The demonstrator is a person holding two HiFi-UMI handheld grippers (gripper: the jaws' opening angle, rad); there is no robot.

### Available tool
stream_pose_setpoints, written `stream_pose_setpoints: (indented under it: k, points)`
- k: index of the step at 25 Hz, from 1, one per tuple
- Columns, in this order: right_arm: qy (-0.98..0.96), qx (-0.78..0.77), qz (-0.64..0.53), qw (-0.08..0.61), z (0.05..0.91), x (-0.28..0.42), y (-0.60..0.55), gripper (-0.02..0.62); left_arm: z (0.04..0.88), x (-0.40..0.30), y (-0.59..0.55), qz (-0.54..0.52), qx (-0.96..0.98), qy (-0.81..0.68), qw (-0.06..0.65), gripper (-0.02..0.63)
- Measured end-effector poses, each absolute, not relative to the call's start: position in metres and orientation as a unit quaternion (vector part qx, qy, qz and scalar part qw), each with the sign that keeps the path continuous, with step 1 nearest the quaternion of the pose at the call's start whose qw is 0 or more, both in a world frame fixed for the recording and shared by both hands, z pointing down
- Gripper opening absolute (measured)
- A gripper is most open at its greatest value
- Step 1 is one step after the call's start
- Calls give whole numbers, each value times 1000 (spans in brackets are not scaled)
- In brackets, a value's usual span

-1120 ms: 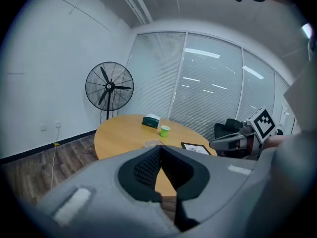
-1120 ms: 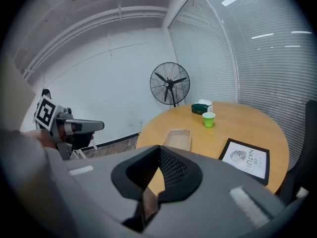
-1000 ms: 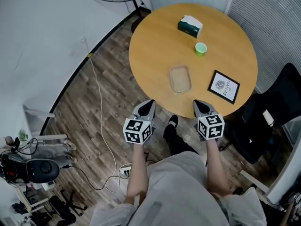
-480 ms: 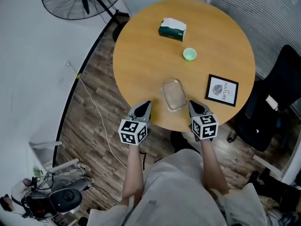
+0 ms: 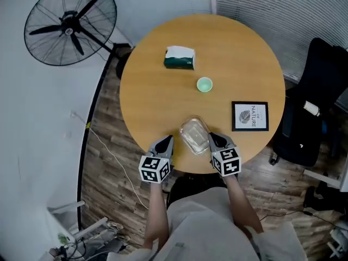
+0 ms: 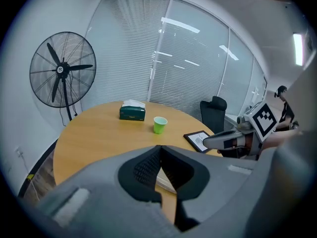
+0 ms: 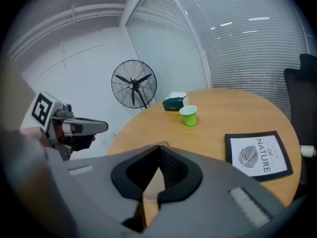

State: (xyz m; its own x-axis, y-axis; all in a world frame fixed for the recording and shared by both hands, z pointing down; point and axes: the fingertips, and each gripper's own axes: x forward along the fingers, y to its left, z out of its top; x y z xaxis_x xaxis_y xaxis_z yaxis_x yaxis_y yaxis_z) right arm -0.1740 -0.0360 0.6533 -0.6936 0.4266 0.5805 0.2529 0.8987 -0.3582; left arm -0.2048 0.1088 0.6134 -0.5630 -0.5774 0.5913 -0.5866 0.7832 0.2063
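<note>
A clear plastic container (image 5: 194, 135) lies at the near edge of the round wooden table (image 5: 157, 97). My left gripper (image 5: 165, 142) hovers just to its left and my right gripper (image 5: 216, 141) just to its right, neither touching it. Both sets of jaws are shut with their tips together and nothing between them. In the left gripper view my left gripper (image 6: 159, 148) points over the table toward a green cup (image 6: 159, 125). In the right gripper view my right gripper (image 7: 158, 147) points the same way, with the green cup (image 7: 188, 116) ahead.
A green tissue box (image 5: 179, 57) sits at the far side and the green cup (image 5: 204, 84) mid-table. A framed leaf print (image 5: 250, 116) lies to the right. A standing fan (image 5: 69, 25) is at far left, a black office chair (image 5: 321, 102) at right.
The person has stepped up to the table. Both grippers moved forward from over the floor to the table's near edge, flanking the container. The jaws stay shut.
</note>
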Motion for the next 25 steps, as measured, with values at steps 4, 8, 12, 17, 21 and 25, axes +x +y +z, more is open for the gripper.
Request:
stream_pose_setpoints:
  k: [4, 8, 12, 17, 21, 25]
  points:
    - [-918, -138, 137, 346, 656, -167, -48, 2, 624, -221, 89, 30, 379, -862, 337, 2]
    - [-925, -72, 151, 342, 658, -162, -65, 2, 636, -239, 76, 55, 428, -833, 346, 2]
    - [-921, 44, 202, 330, 670, -157, -89, 2, 655, -250, 65, 95, 485, -791, 360, 2]
    - [-901, 171, 252, 310, 677, -138, -83, 2, 670, -255, 54, 116, 543, -747, 365, 2]
    - [-892, 210, 259, 307, 683, -137, -59, 2, 683, -254, 48, 130, 581, -715, 367, 2]
    - [-890, 227, 250, 307, 682, -132, -40, 2, 689, -253, 42, 116, 611, -687, 375, 2]
